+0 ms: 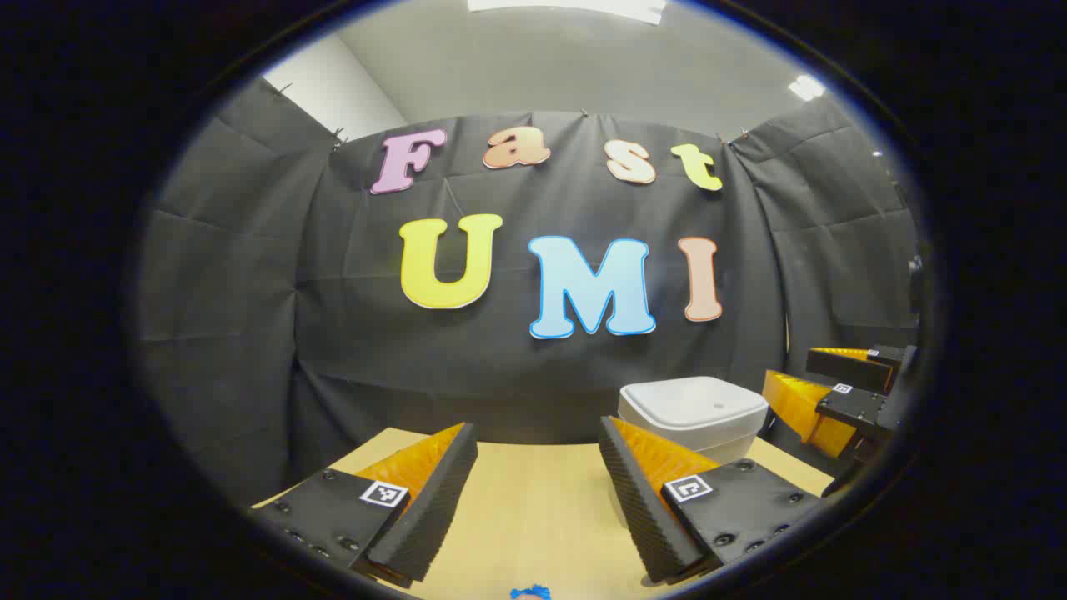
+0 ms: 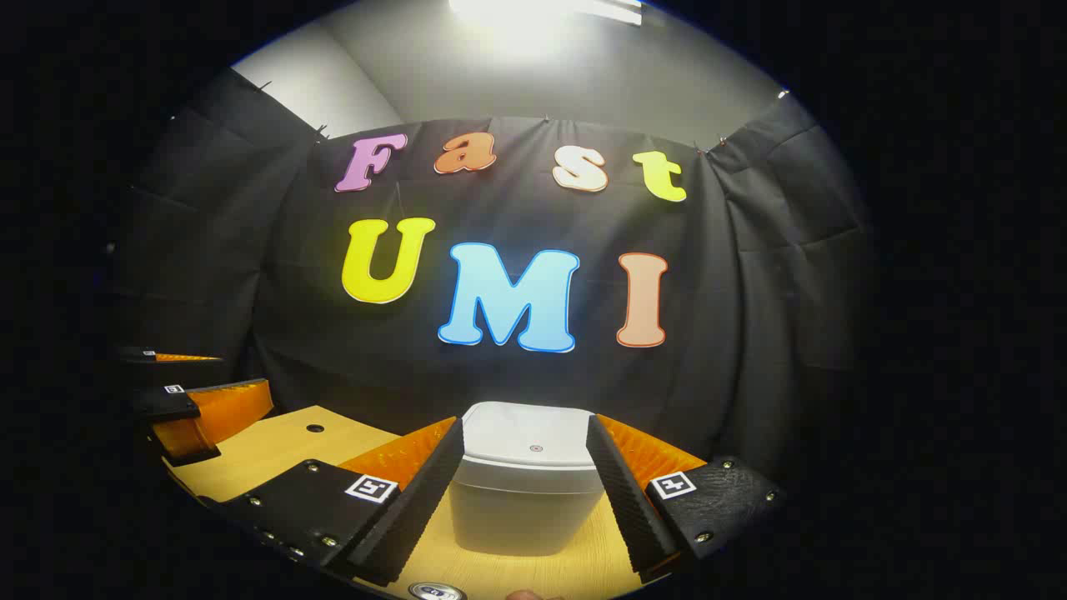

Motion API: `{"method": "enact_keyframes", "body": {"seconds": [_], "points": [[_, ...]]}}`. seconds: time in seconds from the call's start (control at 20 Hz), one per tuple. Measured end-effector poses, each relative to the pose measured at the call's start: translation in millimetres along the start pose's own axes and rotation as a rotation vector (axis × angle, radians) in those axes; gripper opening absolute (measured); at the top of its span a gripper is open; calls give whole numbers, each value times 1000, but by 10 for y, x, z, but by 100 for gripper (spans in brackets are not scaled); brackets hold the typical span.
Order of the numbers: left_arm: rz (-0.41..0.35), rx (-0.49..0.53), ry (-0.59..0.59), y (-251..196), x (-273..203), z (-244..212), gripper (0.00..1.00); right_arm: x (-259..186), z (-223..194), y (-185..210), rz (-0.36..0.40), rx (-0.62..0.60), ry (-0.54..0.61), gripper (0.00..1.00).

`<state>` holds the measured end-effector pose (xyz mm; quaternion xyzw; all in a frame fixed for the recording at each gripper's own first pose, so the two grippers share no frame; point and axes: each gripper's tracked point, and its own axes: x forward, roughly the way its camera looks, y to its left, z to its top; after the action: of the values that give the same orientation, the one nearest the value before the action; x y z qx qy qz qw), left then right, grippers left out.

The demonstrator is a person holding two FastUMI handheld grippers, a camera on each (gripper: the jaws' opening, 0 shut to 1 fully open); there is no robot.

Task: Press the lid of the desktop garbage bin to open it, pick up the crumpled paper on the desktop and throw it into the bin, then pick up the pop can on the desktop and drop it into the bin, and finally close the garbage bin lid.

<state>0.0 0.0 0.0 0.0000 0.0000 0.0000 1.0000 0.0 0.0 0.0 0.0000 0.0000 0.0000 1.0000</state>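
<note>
Both claws, left (image 1: 538,492) and right (image 2: 525,492), gape empty; the light plastic bin (image 2: 525,492) probably slides, so press its lid (image 2: 533,446) straight down at the centre

Staged recording booth, not a lived-in room. Black cloth (image 1: 533,358) is being hung as the back and side walls, pinned along its top edge, creases showing. Plain white wall (image 1: 333,87) and ceiling with light panels (image 2: 542,10) are being seen above the cloth. A light wood surface (image 1: 533,508) is being butted against the cloth, with a small white bin (image 2: 527,475) being displayed on it, lid down.
</note>
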Motion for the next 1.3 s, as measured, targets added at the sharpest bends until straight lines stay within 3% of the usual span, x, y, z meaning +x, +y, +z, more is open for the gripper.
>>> {"method": "enact_keyframes", "body": {"seconds": [0.7, 1.0, 1.2, 1.25, 1.3], "points": [[15, -10, 6, 10, -4, -24, 96, 46, -94, -40, 5, 5, 23, 95], [22, -3, 4, 12, 30, -26, 97, 109, -143, -89, -6, 11, 32, 88], [18, -7, 6, -23, 53, -28, 98, 147, -217, -80, -9, 5, 49, 80], [17, -8, 9, -29, 46, -34, 98, 128, -213, -107, -10, 5, 49, 75], [17, -9, 9, -32, 46, -45, 98, 154, -231, -103, -14, 6, 53, 58]]}}
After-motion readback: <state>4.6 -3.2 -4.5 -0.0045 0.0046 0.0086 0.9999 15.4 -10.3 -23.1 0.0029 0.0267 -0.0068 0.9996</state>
